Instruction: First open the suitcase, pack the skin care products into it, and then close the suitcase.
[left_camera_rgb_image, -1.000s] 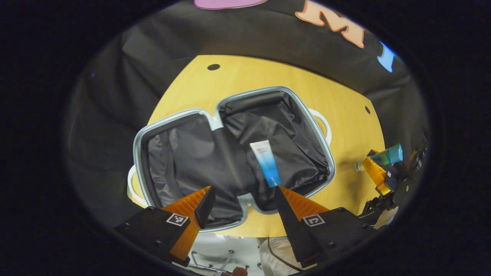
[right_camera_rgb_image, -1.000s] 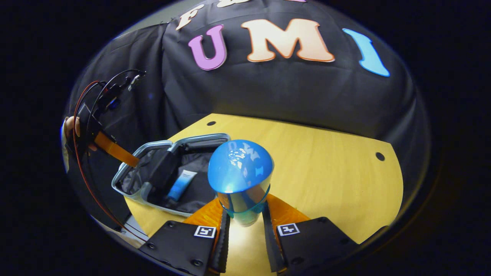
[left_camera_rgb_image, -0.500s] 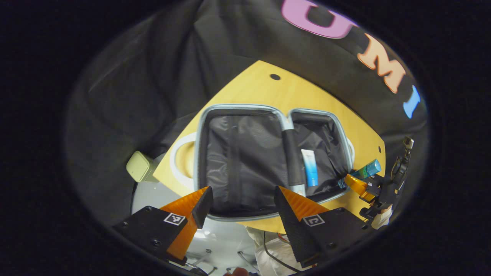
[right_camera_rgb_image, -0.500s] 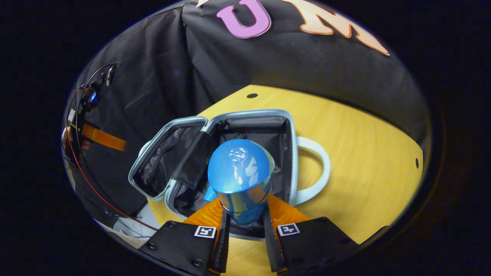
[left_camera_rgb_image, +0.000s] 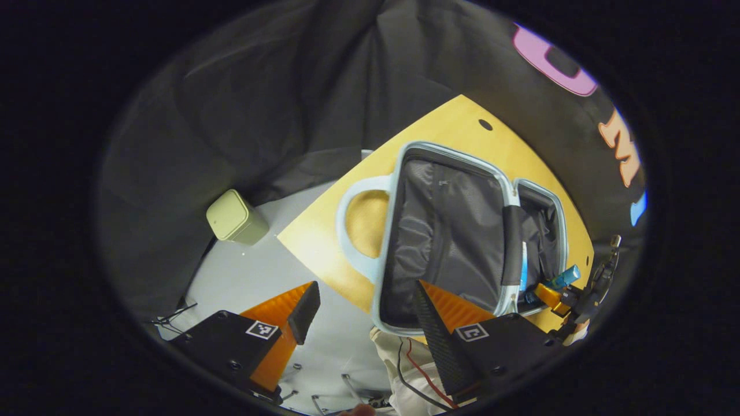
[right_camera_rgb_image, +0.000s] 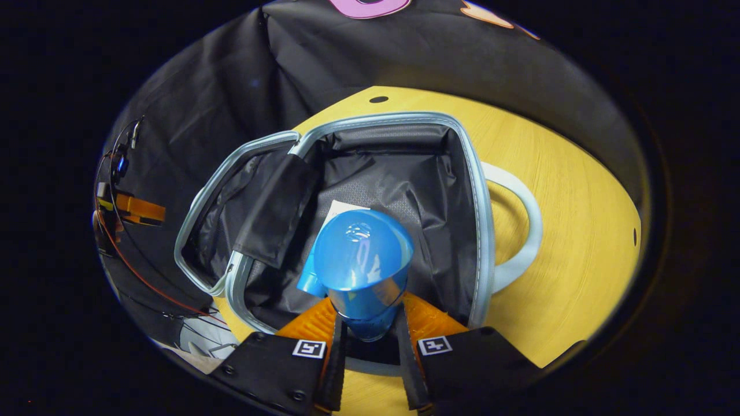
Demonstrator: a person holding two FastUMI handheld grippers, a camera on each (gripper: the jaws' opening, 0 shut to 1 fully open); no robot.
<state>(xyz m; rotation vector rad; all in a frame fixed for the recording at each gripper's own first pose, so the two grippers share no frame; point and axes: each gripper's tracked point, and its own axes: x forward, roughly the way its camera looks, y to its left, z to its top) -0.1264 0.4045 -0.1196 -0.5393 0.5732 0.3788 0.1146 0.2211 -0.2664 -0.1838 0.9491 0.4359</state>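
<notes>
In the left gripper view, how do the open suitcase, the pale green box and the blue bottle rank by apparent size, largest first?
1. Suitcase, by far the largest.
2. Pale green box.
3. Blue bottle, held by the right gripper.

The bottle sits near the view's distorted edge and is partly covered, so its small look is unsure.

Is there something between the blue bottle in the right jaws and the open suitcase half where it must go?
Nothing visible blocks it. The right gripper holds the blue bottle above the open suitcase. A tube already lies on the lining under it, with free lining to its right.

right gripper (right_camera_rgb_image: 367, 341) clamping bottle (right_camera_rgb_image: 362, 267), over open suitcase (right_camera_rgb_image: 474, 190)
</notes>
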